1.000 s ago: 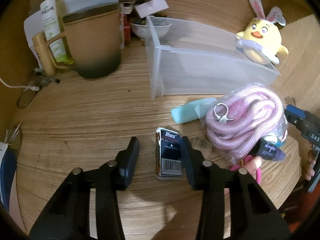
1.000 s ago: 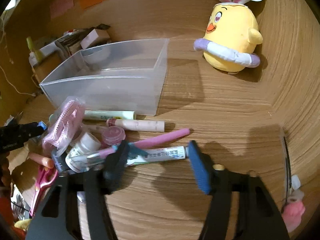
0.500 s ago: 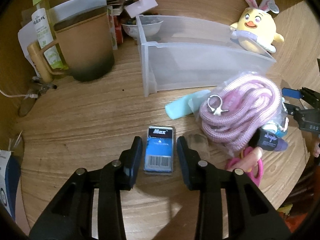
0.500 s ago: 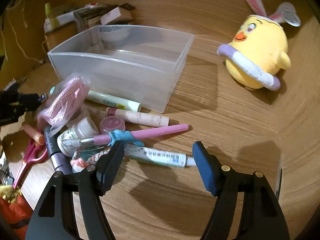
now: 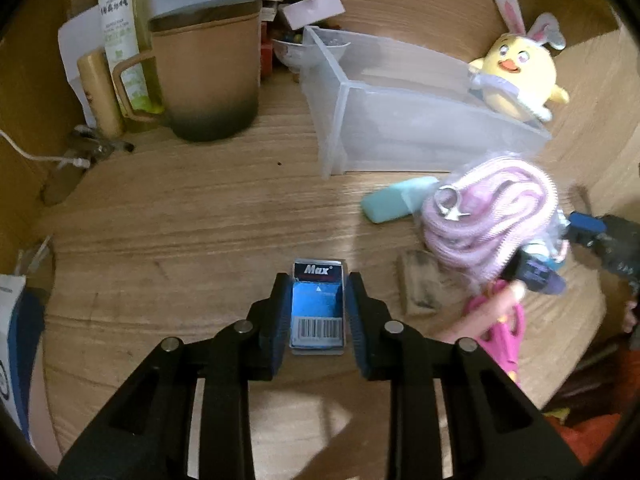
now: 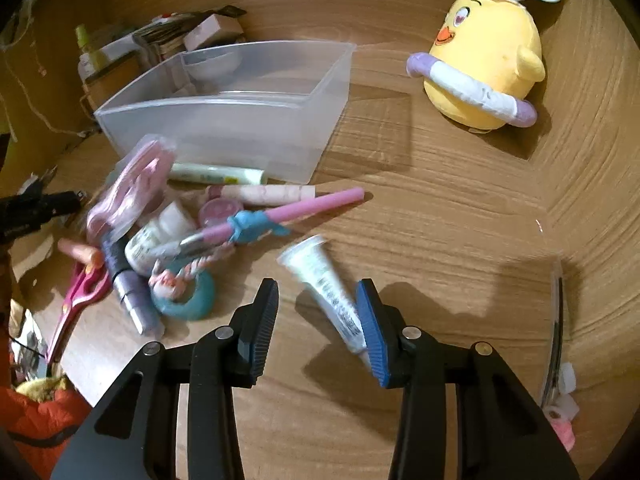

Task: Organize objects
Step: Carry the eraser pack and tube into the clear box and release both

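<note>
My left gripper (image 5: 317, 312) is shut on a small blue "Max" box (image 5: 318, 308) with a barcode, on the wooden table. A clear plastic bin (image 5: 404, 128) stands beyond it, also in the right wrist view (image 6: 240, 116). My right gripper (image 6: 318, 316) is open around a white tube (image 6: 328, 284) that lies tilted and touches the right finger. A pile lies to its left: a pink pen (image 6: 288, 216), a pink rope bundle (image 6: 132, 188), pink scissors (image 6: 76, 300), a purple bottle (image 6: 128, 288).
A yellow chick plush (image 6: 484, 60) sits at the back right. A brown mug (image 5: 204, 76), a green bottle (image 5: 118, 24) and papers stand at the back left. A teal tube (image 5: 396, 204) and the rope bundle (image 5: 492, 216) lie right of my left gripper.
My left gripper has closed on the blue box. My right gripper has moved forward and narrowed, and the white tube has swung from lying crosswise to pointing along the fingers.
</note>
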{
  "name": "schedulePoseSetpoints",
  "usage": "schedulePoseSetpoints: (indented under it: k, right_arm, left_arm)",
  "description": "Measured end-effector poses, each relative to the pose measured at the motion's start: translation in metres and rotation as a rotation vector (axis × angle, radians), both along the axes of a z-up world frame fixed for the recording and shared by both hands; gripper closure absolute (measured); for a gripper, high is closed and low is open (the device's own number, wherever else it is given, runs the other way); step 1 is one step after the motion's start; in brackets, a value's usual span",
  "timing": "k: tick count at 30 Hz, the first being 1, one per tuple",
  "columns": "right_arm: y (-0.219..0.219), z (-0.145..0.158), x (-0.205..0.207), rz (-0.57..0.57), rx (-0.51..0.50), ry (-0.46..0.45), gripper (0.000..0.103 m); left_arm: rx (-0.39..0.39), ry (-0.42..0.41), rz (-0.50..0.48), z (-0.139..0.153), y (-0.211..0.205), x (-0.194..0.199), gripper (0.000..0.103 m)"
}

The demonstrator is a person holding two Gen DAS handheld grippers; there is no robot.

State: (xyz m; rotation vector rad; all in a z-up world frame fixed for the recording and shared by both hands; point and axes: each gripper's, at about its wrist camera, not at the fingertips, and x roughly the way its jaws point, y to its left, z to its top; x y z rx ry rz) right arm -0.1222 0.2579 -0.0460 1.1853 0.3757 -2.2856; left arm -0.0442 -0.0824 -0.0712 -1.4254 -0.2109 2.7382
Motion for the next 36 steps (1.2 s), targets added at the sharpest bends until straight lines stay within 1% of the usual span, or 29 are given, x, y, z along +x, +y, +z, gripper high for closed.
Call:
schedulePoseSetpoints:
  k: [3, 5, 8, 10, 11, 12, 16, 18, 20, 28, 33, 36]
  right_arm:
    - [-0.004, -0.005, 0.002, 0.003, 0.053, 0.025, 0.057]
    - [-0.007, -0.010, -0.001, -0.007, 0.077, 0.026, 0.057]
    - [-0.006, -0.012, -0.004, -0.024, 0.051, 0.024, 0.058]
    - [-0.005, -0.013, -0.003, -0.035, 0.040, 0.032, 0.069]
    - [-0.004, -0.013, -0.002, -0.039, 0.034, 0.034, 0.080]
    - [-0.004, -0.013, -0.002, -0.045, 0.029, 0.034, 0.089]
    - [-0.005, -0.008, 0.003, -0.066, 0.000, 0.065, 0.088]
    - [-0.007, -0.003, 0.006, -0.076, -0.007, 0.094, 0.088]
    - [-0.008, 0.006, 0.006, -0.077, -0.030, 0.114, 0.088]
    - [-0.018, 0.059, 0.005, -0.068, -0.127, 0.248, 0.088]
    - [-0.027, 0.088, 0.001, -0.046, -0.172, 0.315, 0.088]
    - [-0.035, 0.098, -0.005, -0.029, -0.189, 0.337, 0.088]
  left_arm:
    - [-0.033, 0.002, 0.002, 0.000, 0.005, 0.002, 0.074]
    - [-0.044, 0.004, 0.001, -0.002, 0.009, 0.003, 0.070]
    - [-0.058, 0.010, 0.003, -0.003, 0.013, 0.004, 0.068]
    - [-0.072, 0.019, 0.006, -0.004, 0.015, 0.003, 0.068]
    - [-0.092, 0.024, 0.012, -0.004, 0.016, 0.004, 0.074]
    - [-0.107, 0.030, 0.018, -0.005, 0.017, 0.003, 0.076]
    - [-0.080, 0.039, 0.034, -0.003, 0.011, 0.003, 0.076]
    - [-0.064, 0.064, 0.044, 0.005, 0.009, 0.005, 0.076]
    - [-0.064, 0.099, 0.049, 0.016, 0.009, 0.007, 0.076]
    - [-0.036, 0.237, 0.035, 0.063, 0.019, -0.001, 0.076]
    - [-0.035, 0.288, 0.022, 0.081, 0.027, -0.013, 0.076]
    - [-0.037, 0.304, 0.012, 0.091, 0.032, -0.023, 0.076]
